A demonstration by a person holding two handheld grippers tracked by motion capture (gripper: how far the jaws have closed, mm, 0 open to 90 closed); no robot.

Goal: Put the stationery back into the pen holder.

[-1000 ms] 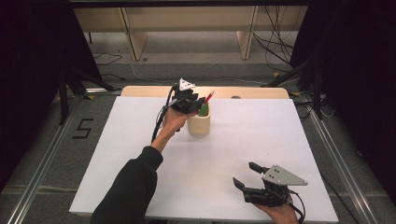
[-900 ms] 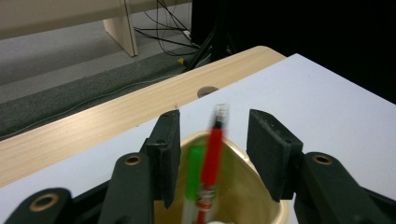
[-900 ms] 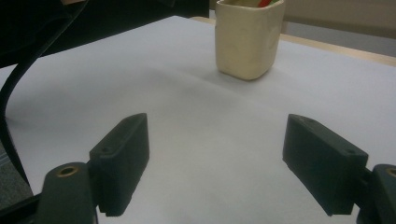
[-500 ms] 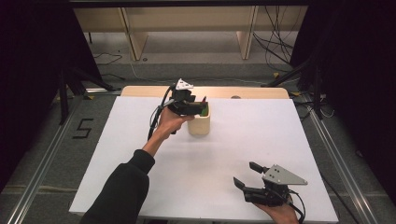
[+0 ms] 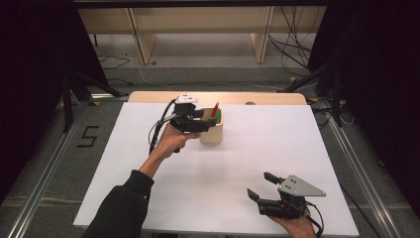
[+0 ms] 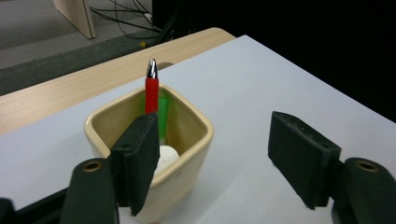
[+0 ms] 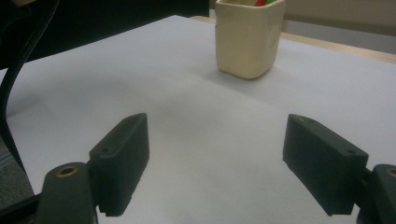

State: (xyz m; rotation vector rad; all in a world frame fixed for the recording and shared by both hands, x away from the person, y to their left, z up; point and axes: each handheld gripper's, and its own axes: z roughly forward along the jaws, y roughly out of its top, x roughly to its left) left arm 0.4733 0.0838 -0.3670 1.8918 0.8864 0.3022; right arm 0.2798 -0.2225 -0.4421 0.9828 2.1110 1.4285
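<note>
A cream cup (image 5: 214,133) stands at the back middle of the white table (image 5: 257,148). In it a red pen (image 6: 151,93) leans upright, with a green item (image 6: 163,116) and a white item (image 6: 166,156) beside it. My left gripper (image 5: 202,120) hovers at the cup's left rim, open. Its jaws have just been opening, and the pads press on nothing. In the left gripper view the left gripper (image 6: 215,126) straddles the cup's (image 6: 187,140) near corner. My right gripper (image 5: 261,186) rests open near the front right edge, and in its own view the right gripper (image 7: 217,122) faces the cup (image 7: 247,39) across bare table.
A wooden board (image 5: 277,98) runs along the table's far edge. Beyond it are wooden shelf legs (image 5: 261,37) and floor cables (image 5: 292,54). Metal rails flank the table, and a "5" mark (image 5: 88,136) is on the floor at the left.
The left gripper let go of the red pen, which now stands in the cup, opened its jaws and drew back a little to the cup's left. The right gripper stayed put.
</note>
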